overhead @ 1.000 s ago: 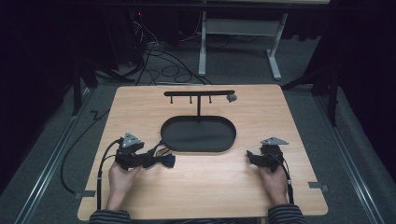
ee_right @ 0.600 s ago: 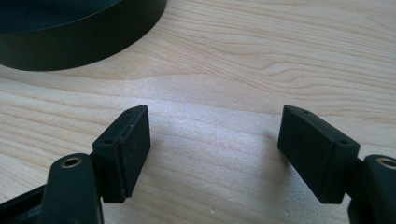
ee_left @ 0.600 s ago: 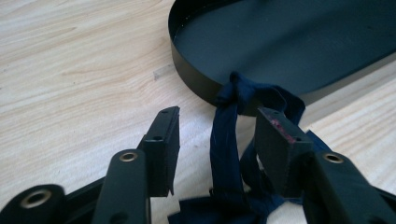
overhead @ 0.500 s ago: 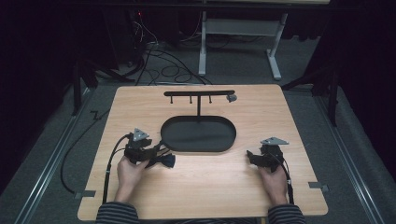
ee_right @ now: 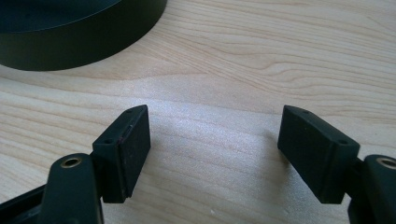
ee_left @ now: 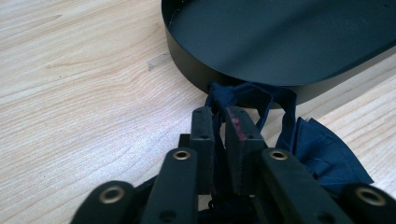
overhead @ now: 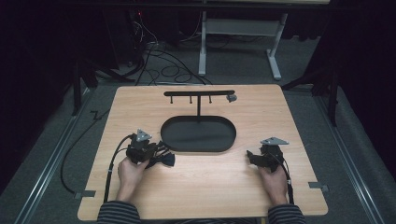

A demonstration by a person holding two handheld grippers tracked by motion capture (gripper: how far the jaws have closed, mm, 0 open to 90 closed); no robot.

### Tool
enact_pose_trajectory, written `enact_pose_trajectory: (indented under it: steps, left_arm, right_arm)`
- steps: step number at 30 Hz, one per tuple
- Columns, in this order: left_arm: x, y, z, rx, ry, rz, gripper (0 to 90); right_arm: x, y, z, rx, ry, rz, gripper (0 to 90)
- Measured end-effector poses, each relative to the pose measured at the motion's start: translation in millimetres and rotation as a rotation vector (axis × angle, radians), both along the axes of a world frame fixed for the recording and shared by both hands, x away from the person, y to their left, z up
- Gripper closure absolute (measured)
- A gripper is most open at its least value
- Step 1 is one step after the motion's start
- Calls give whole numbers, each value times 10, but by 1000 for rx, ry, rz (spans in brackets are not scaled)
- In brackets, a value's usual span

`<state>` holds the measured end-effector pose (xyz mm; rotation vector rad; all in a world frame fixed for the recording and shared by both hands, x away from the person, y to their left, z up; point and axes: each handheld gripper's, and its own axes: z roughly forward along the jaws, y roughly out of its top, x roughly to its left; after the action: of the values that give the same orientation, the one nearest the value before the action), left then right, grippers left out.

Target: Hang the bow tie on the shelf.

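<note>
High view: one table (overhead: pixel 140 100), one oval tray (overhead: pixel 198 134) with a rack (overhead: pixel 199 93), two grippers. Left gripper view: left gripper (ee_left: pixel 219 122), jaws just closed, pinching one blue cloth (ee_left: pixel 299 140) against the tray's wall. Right gripper view: right gripper (ee_right: pixel 212 140) wide open, empty.

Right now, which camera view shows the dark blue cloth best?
The left gripper view: the dark blue cloth lies bunched against the black tray, pinched by the left gripper, whose jaws have just closed. The high view gives a dark lump.
</note>
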<state>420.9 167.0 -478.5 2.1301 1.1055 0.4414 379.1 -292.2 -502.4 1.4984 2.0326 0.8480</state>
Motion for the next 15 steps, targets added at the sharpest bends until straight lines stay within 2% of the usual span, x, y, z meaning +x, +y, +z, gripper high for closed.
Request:
enact_pose_trajectory:
  steps: [4,15]
  left_arm:
    - [-12,-6,6,13,-9,-5,887]
    - [-85,24,150,-9,-51,-14,900]
  right_arm:
    - [1,-1,0,-1,-1,2,267]
    - [-1,0,0,-1,0,3,267]
